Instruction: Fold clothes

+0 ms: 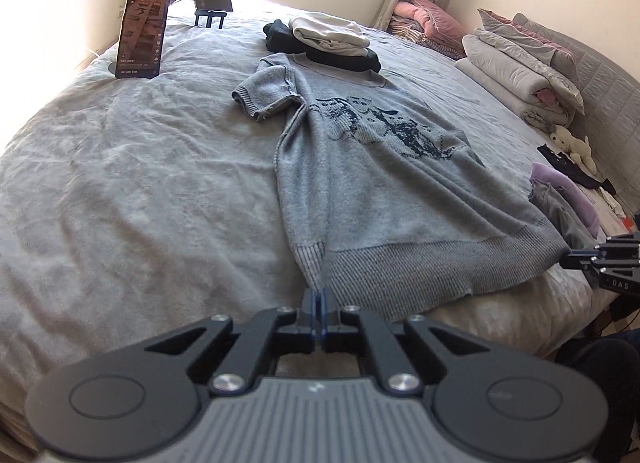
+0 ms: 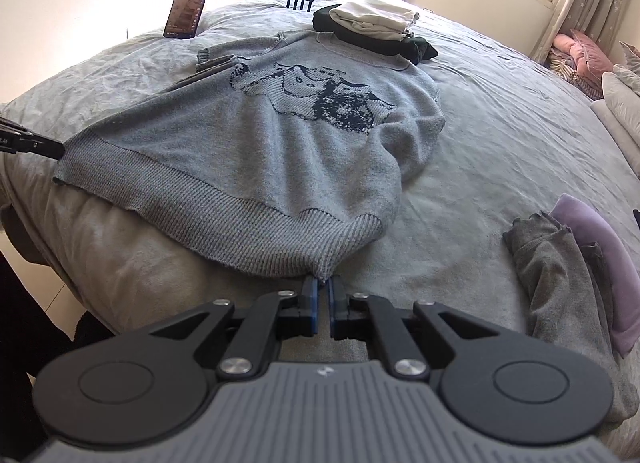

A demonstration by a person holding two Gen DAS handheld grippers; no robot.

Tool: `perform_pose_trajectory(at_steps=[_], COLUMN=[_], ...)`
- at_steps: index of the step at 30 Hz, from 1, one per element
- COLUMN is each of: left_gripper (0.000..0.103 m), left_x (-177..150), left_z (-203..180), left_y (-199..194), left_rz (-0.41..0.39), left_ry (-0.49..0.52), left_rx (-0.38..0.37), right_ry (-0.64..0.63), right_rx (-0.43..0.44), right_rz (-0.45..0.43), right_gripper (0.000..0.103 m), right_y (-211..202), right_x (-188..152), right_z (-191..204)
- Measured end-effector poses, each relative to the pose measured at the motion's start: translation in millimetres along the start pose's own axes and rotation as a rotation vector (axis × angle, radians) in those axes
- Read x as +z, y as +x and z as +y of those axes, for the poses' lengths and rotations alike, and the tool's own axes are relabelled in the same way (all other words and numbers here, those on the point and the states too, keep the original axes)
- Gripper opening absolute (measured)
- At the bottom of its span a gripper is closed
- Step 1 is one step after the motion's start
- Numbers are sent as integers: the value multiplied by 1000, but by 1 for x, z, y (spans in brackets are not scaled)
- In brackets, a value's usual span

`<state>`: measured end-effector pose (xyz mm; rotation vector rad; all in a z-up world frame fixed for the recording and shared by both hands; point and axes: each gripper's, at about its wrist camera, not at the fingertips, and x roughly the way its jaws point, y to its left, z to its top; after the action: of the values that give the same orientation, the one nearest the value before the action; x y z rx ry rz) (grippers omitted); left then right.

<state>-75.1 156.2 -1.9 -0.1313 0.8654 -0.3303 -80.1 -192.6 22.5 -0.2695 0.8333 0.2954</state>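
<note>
Two corners of the grey knit sweater (image 1: 380,191) are pinched at its ribbed hem: the left hand-held gripper (image 1: 320,295) is clamped on the near-left corner, the right hand-held gripper (image 2: 323,283) on the opposite one. Front up on the bed (image 1: 140,183), the sweater seems held taut, likely to flatten it before folding.

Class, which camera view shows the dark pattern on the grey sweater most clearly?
The right wrist view: the pattern on the sweater lies near centre, facing the camera. The left wrist view shows it farther off and skewed.
</note>
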Motion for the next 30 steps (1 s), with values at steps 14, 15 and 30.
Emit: perform_pose_trajectory(at_steps=[14,15,30], left_gripper=[34,34,39], left_x=[17,19,56], left_z=[-40,-45,-108], left_y=[-8,-4,57], left_rz=[-103,-100,-73], left_ry=[104,112,245], left_rx=[-16,-28,-84], right_ry=[112,115,213], right_rx=[-43,-47,31], right_rz=[-13,-11,-11], right_gripper=[35,35,35], right_y=[-3,-2,36], right_x=[-7,-7,24], right_z=[-27,-29,-38])
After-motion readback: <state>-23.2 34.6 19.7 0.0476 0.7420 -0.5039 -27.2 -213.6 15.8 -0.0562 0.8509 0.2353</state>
